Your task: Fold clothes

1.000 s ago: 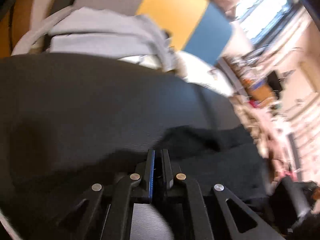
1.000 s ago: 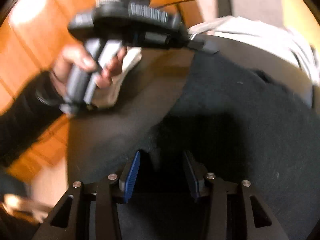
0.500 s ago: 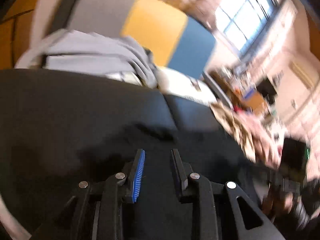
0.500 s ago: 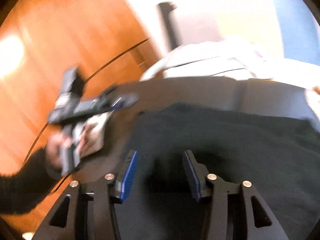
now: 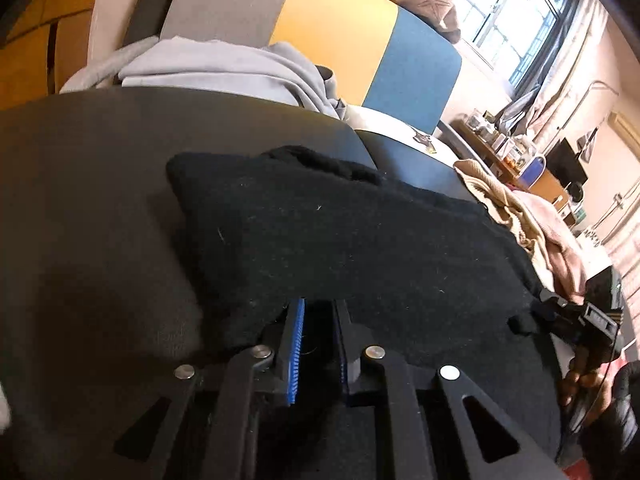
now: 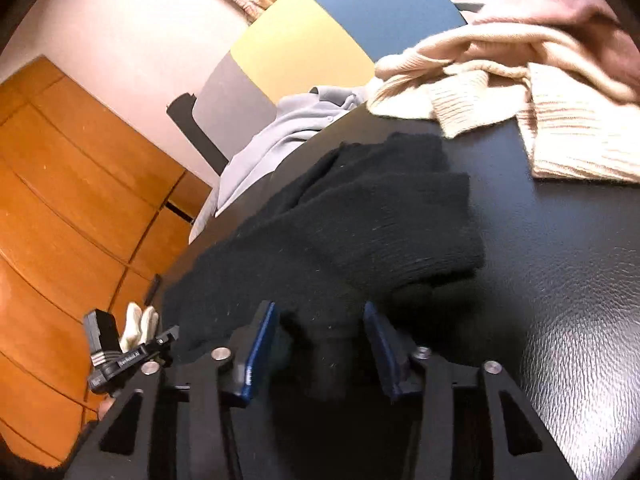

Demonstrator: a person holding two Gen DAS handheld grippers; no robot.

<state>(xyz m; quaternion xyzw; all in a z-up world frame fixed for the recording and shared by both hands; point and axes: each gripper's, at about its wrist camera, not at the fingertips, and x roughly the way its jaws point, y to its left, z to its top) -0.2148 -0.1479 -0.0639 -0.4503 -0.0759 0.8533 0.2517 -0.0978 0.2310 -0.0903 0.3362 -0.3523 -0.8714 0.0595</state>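
A black knitted sweater (image 5: 340, 220) lies folded into a thick bundle on the black table (image 5: 80, 200). My left gripper (image 5: 318, 308) is at its near edge. The fingers are drawn close, with a narrow gap, and the tips are buried in the cloth. In the right wrist view the same sweater (image 6: 360, 216) shows a sleeve folded across it. My right gripper (image 6: 320, 312) stands wide open with a bunch of the sweater's edge between its fingers. Each gripper also shows in the other's view, the right gripper (image 5: 588, 320) and the left gripper (image 6: 120, 356), each held by a hand.
A grey garment (image 5: 208, 68) hangs over the table's far edge before a grey, yellow and blue chair back (image 5: 332, 32). A cream ribbed sweater (image 6: 540, 120) and a pink garment (image 6: 560, 20) are heaped on the table to the right. Wooden panels (image 6: 60, 200) stand at left.
My left gripper was shut a second ago, then opened, and its fingers have now narrowed on the sweater's near edge. The right gripper stayed open and swung toward the cream sweater.
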